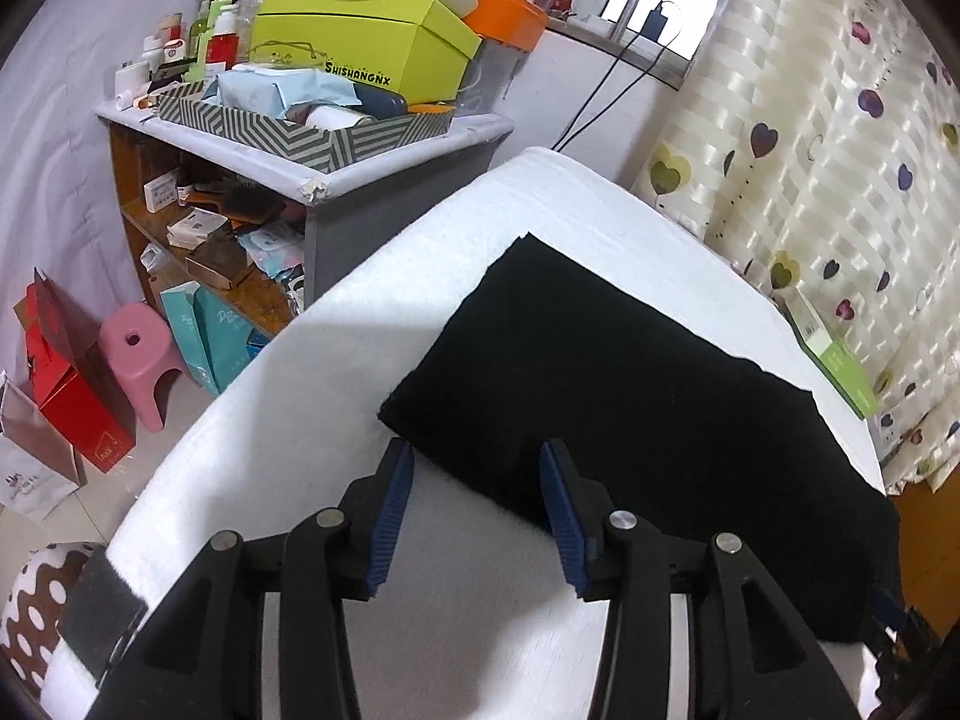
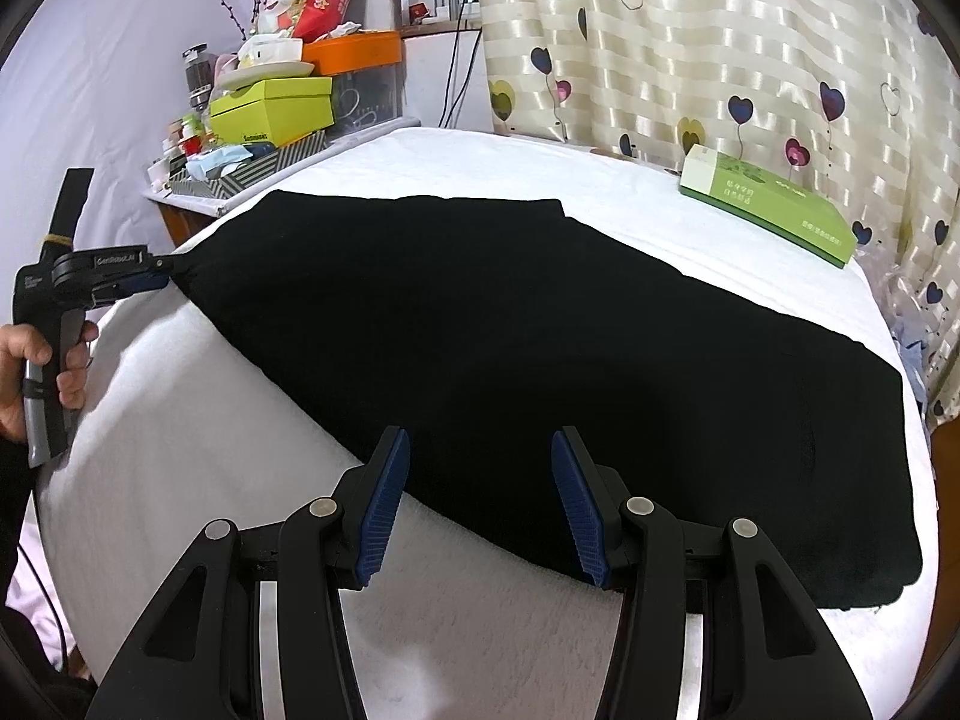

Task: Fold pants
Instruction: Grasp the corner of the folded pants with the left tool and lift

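The black pants lie flat across the white bed, and both the left gripper and right gripper hover wide apart and empty at the pants' near edge, seemingly poised to pinch it for folding.

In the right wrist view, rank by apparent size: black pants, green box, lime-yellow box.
1. black pants, by far largest.
2. green box.
3. lime-yellow box, though it sits farther from the camera, so its true rank against the green one is unsure.
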`<action>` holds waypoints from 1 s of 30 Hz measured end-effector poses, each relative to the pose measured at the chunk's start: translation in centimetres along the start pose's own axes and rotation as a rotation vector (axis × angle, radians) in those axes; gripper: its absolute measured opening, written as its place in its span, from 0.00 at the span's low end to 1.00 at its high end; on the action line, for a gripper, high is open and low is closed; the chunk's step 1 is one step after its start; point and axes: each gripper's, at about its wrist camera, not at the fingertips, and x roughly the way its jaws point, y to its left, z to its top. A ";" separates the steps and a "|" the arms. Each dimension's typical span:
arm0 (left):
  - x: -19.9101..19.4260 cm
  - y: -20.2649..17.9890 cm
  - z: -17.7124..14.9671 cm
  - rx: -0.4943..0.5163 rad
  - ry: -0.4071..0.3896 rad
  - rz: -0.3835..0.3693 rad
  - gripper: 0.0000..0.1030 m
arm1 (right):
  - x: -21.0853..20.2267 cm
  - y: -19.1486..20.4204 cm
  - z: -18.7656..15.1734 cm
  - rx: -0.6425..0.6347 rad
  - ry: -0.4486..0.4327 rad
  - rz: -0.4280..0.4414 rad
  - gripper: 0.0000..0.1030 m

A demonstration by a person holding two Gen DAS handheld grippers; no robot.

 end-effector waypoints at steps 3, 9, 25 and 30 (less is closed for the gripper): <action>0.4 -0.3 0.3 -0.001 -0.006 0.019 0.46 | 0.1 -0.2 0.0 0.008 0.000 0.002 0.49; 1.0 -1.0 0.8 0.010 -0.022 0.113 0.24 | 0.2 -0.2 -0.1 0.014 0.000 0.013 0.49; -4.2 -7.5 3.5 0.120 -0.103 -0.162 0.06 | -0.9 -1.6 -0.9 0.081 -0.017 0.012 0.49; -5.0 -12.7 3.7 0.211 -0.096 -0.283 0.06 | -1.6 -2.1 -1.2 0.098 -0.028 0.006 0.49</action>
